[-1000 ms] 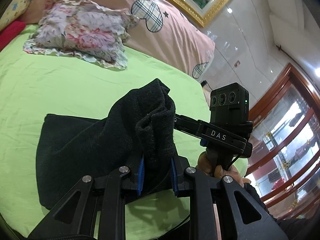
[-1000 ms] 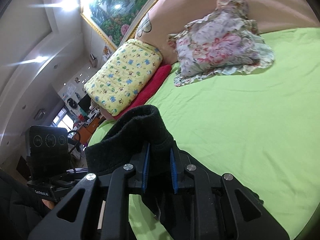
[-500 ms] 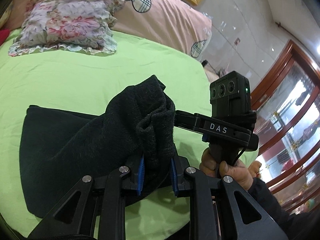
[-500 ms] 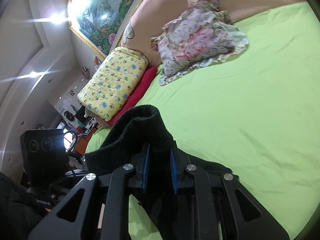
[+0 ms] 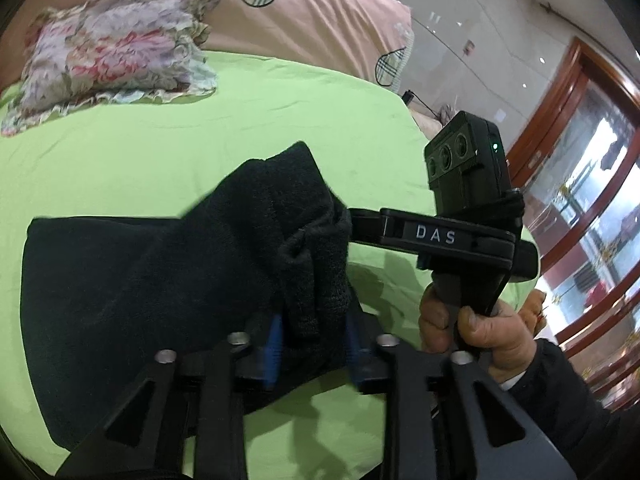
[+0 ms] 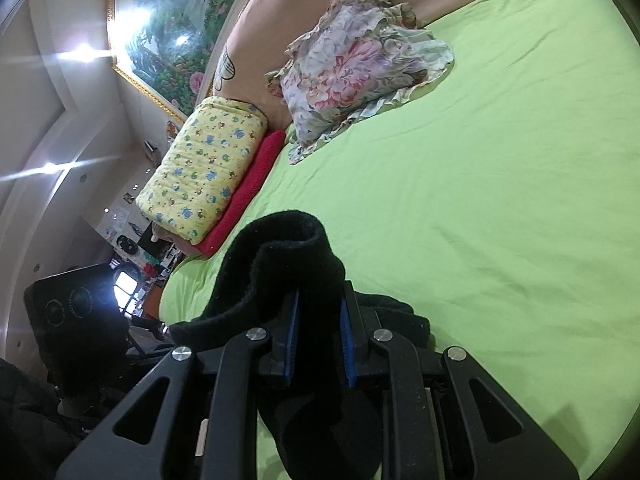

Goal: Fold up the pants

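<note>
The black fleece pants (image 5: 132, 288) lie partly on the green bed sheet (image 5: 160, 152), with one end lifted. My left gripper (image 5: 314, 340) is shut on a bunched edge of the pants, which rises between its blue pads. My right gripper (image 6: 318, 336) is shut on another bunch of the same pants (image 6: 280, 256), held above the sheet. The right gripper's body (image 5: 448, 236), held by a hand, shows in the left wrist view just right of the raised cloth. The left gripper's camera block (image 6: 72, 312) shows at the lower left of the right wrist view.
A floral pillow (image 5: 112, 56) and a pink duvet (image 5: 320, 12) lie at the head of the bed. A yellow patterned pillow (image 6: 204, 172) rests on a red cloth (image 6: 248, 196). The green sheet (image 6: 500, 200) stretches wide. A wooden glass cabinet (image 5: 592, 208) stands beside the bed.
Both grippers have kept their grip on the pants and carried them toward the head of the bed. The pillows have shifted in both views. The flat part of the pants appears nearer.
</note>
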Demonstrator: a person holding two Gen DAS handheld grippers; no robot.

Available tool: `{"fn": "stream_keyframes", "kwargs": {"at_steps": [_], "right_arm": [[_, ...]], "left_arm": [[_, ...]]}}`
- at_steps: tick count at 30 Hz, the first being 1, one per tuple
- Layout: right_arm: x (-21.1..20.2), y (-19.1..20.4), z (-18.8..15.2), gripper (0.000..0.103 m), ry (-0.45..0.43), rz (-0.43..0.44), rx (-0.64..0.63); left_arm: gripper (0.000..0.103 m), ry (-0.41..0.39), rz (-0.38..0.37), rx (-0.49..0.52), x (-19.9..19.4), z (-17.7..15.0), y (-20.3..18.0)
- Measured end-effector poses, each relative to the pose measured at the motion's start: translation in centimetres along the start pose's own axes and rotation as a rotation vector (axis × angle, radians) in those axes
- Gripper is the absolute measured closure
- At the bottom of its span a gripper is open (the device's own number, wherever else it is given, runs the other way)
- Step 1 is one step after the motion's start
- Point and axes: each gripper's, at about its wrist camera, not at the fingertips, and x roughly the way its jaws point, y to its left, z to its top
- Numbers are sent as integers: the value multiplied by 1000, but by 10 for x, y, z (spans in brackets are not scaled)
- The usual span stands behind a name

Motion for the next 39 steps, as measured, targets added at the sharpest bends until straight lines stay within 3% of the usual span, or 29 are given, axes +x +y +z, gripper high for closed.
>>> {"fn": "stream_keyframes", "kwargs": {"at_steps": [7, 10, 11, 12, 18, 39], "right_arm": [[-26, -6, -5, 81, -65, -165, 55], [-38, -5, -10, 58, -96, -198, 82], [-43, -3, -12, 41, -116, -202, 90], [-47, 0, -14, 34, -135, -197, 92], [-63, 23, -17, 34, -204, -190, 87], [-27, 82, -20, 16, -144, -419, 3]], "left_arm": [[54, 20, -79, -41, 1, -1, 7], [49, 12, -100, -29, -7, -3, 4], [47, 8, -102, -25, -10, -3, 3], [43, 3, -104, -22, -13, -3, 2], [37, -32, -108, -44, -36, -5, 8], [30, -149, 19, -281, -97, -14, 109]]}}
